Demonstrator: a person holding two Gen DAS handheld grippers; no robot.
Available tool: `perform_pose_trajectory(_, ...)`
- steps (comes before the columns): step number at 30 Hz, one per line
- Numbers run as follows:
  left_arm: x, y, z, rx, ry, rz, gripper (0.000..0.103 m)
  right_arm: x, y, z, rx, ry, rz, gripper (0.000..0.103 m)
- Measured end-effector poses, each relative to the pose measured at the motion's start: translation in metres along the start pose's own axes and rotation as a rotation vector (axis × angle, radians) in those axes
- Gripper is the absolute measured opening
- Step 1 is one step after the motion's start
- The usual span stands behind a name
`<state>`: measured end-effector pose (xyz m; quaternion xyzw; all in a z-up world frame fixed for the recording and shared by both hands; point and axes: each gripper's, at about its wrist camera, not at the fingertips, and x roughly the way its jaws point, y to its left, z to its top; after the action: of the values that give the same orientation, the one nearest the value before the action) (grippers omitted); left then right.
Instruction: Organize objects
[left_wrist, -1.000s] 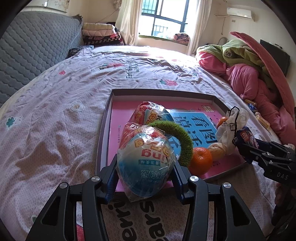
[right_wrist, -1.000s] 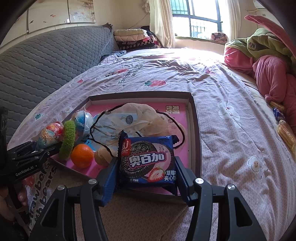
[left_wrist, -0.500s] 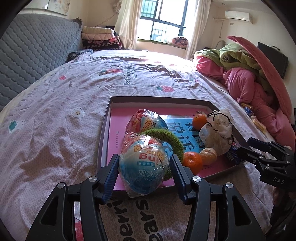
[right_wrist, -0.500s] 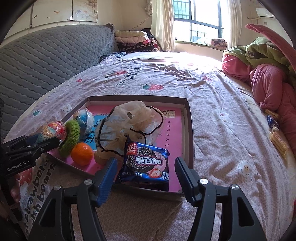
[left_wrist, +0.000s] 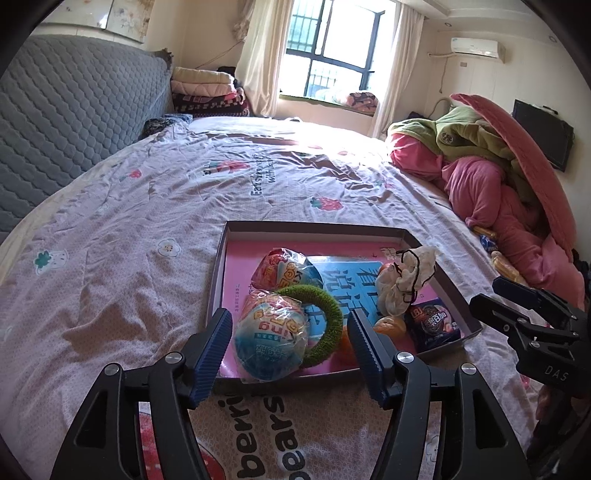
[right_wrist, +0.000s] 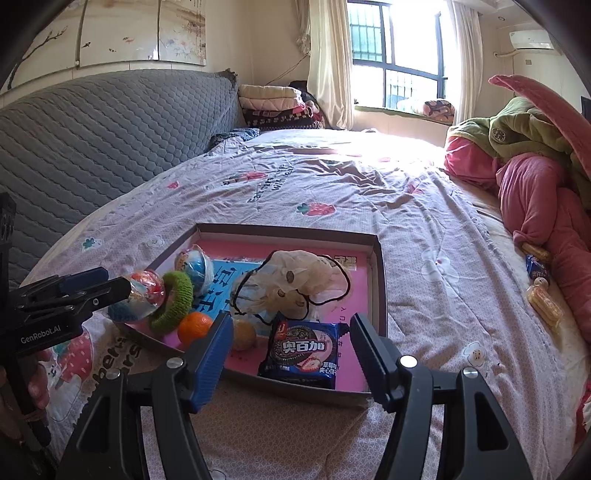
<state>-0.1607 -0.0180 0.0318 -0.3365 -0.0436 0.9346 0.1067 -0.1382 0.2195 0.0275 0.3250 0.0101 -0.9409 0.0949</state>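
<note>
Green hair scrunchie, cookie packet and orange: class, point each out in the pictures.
Green hair scrunchie (left_wrist: 327, 325): left wrist view, on its fuzzy right arc.
Cookie packet (right_wrist: 304, 352): right wrist view, on the printed front.
Orange (right_wrist: 194, 326): right wrist view, on its peel.

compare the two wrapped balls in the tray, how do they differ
The near ball lies at the tray's front edge between the open left gripper's fingers; the far ball lies deeper in the tray.
The near ball shows a mostly blue side; the far ball shows more red.
The green ring leans on the near ball and only reaches the far ball's edge.
Both are round and in crinkly clear wrap.
</note>
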Motion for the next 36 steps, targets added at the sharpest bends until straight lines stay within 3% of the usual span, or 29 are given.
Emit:
perform_pose_trajectory(12,-0.041,-0.019,-0.002,0.025,-0.043,0.020,0.071,-0.041,0.015,0.010,0.005,-0.080,0.017,0.072)
perform_pose_trajectory(22,-0.063,-0.033,-0.014,0.033,-0.048,0.031,0.077,-0.062,0.026,0.005,-0.001,-0.085,0.031,0.074)
perform_pose_trajectory(36,-0.076,-0.047,-0.039,0.023,-0.036,0.075,0.077,-0.080,0.033,-0.012,0.007,-0.087,0.006,0.077)
